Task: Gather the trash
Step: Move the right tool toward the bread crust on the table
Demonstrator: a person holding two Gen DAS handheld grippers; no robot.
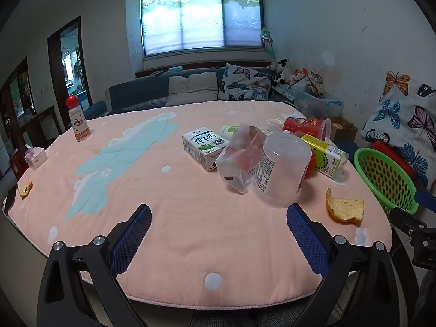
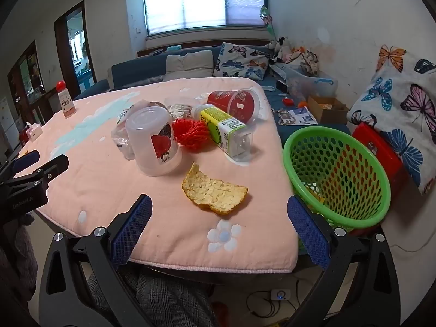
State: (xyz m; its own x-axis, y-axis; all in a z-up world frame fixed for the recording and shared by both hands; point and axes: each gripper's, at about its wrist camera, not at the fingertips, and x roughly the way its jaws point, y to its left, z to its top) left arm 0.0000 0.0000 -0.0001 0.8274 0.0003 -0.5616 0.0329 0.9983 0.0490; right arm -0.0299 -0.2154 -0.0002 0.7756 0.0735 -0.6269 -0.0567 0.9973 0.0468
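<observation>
Lower centre: right claw (image 2: 219,218) agape over peel (image 2: 214,190); left claw (image 1: 218,227) agape, empty. Risk: peel crumbling, missing basket (image 2: 338,219).

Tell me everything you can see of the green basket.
The green basket looks like moulded plastic: a round tub with a smooth thick rim and walls pierced all over by oval holes. It is tilted, its mouth turned toward the table, and sits just off the right edge of the pink quilted cloth, beside a red box. Something small and yellowish lies at its bottom; what it rests on is hidden. The right tongs are open, one pad overlapping its rim in view; contact cannot be told.
</observation>
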